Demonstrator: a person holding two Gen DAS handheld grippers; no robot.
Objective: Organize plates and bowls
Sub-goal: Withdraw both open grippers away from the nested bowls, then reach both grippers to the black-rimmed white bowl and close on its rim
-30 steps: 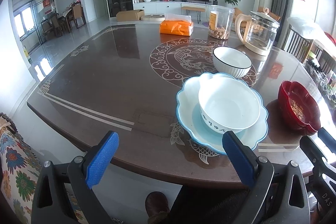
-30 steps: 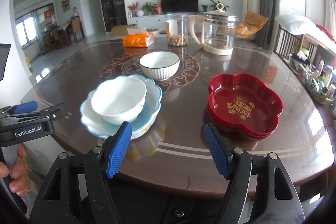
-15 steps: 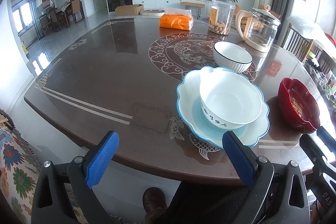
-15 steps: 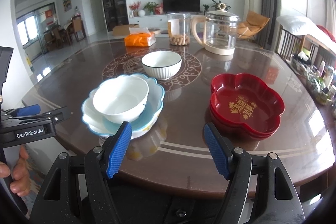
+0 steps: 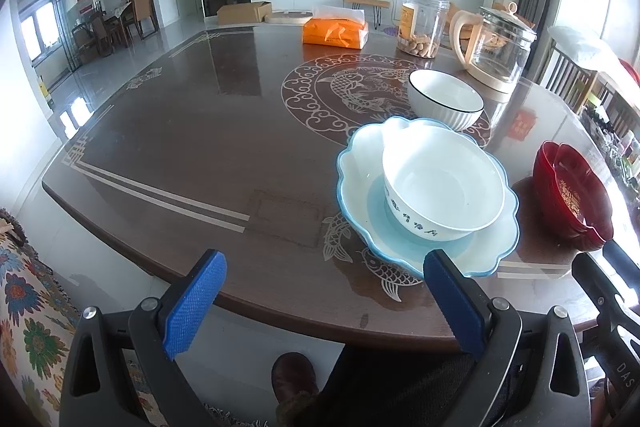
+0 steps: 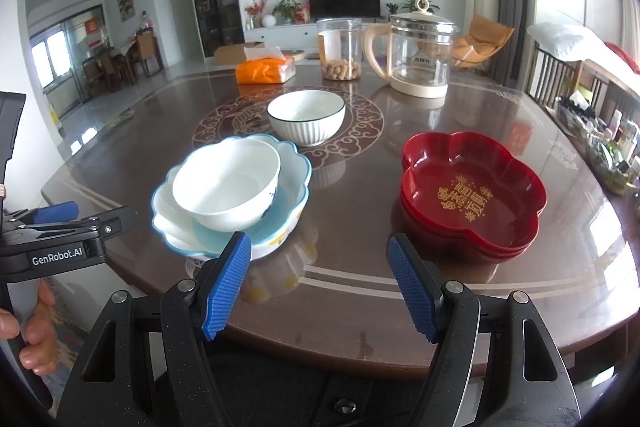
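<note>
Right wrist view first: the right gripper (image 6: 320, 279) hangs at the near table (image 6: 360, 307) edge, jaws spread wide and empty. The left gripper (image 5: 320, 303) is likewise agape, holding nothing. Just past them, a white bowl (image 6: 226, 183) sits inside the blue plate (image 6: 298, 183), and the red plates (image 6: 472, 195) look already stacked to the right. Farther back, the ribbed bowl (image 6: 306, 121) stands alone on the table. I'd judge the job partly done; that lone bowl remains to be nested.
</note>
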